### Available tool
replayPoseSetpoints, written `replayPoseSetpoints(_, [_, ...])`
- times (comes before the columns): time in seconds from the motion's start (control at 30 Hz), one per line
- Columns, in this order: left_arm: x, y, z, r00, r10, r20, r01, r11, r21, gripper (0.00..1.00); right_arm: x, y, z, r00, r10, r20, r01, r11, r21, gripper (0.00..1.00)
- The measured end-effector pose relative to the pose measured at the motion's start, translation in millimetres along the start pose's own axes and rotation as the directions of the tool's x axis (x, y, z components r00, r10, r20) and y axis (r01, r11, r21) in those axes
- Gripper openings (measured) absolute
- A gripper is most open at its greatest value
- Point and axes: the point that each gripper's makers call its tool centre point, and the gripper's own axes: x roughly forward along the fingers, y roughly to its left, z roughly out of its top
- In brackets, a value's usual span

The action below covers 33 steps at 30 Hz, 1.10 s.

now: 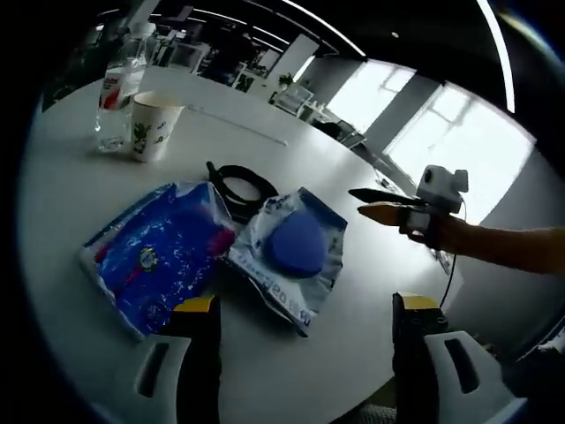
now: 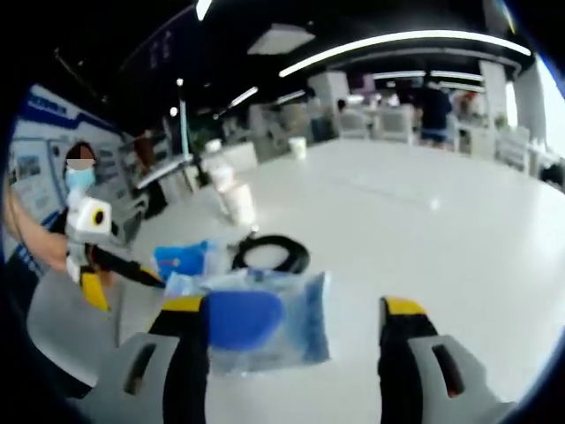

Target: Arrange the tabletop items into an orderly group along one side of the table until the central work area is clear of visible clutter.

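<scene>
Left gripper (image 1: 305, 322): jaws apart, empty, hovering over two blue bags near the table's (image 1: 265, 106) edge. Right gripper (image 2: 296, 331): jaws apart, empty, facing the bag with the blue disc (image 2: 256, 322). The flat blue bag (image 1: 159, 252), black cable coil (image 1: 243, 185), paper cup (image 1: 154, 124) and bottle (image 1: 119, 84) lie beyond. Grouping appears unstarted; next, close on one bag. Bag contents unreadable

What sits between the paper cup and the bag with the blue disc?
A coiled black cable lies between the paper cup and the disc bag, touching the bag's edge, in the left gripper view. The right gripper view agrees.
</scene>
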Motion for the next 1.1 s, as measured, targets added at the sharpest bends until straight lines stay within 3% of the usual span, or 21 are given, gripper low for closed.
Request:
replayPoseSetpoints(0.17, [9.3,0.0,-6.8,1.000,0.003,-0.025,-0.003,1.000,-0.007,0.77,9.7,-3.5,-2.1,1.000,0.016,-0.010,-0.015,1.000,0.026,0.72])
replayPoseSetpoints(0.53, [29.4,1.4,0.0,1.000,0.017,-0.012,-0.017,0.997,-0.074,0.73,27.6,-14.7,-8.5,0.997,0.044,-0.056,-0.041,0.997,0.062,0.57])
replayPoseSetpoints(0.6, [30.4,3.6,0.9,1.000,0.024,-0.010,-0.025,0.996,-0.081,0.70,29.1,-15.7,-11.9,0.996,0.049,-0.071,-0.044,0.997,0.066,0.52])
replayPoseSetpoints(0.83, [33.2,8.2,1.3,0.999,0.049,-0.007,-0.050,0.994,-0.099,0.58,35.1,-15.0,-29.8,0.989,0.048,-0.139,-0.033,0.993,0.109,0.20])
replayPoseSetpoints(0.93, [35.9,14.0,0.1,0.998,0.068,-0.015,-0.069,0.992,-0.104,0.47,37.1,-11.0,-34.5,0.986,0.056,-0.159,-0.039,0.993,0.109,0.08])
replayPoseSetpoints(1.1, [39.6,17.7,-3.3,0.995,0.085,-0.046,-0.089,0.992,-0.093,0.32,37.9,-11.9,-38.5,0.984,0.046,-0.175,-0.028,0.994,0.102,0.02])
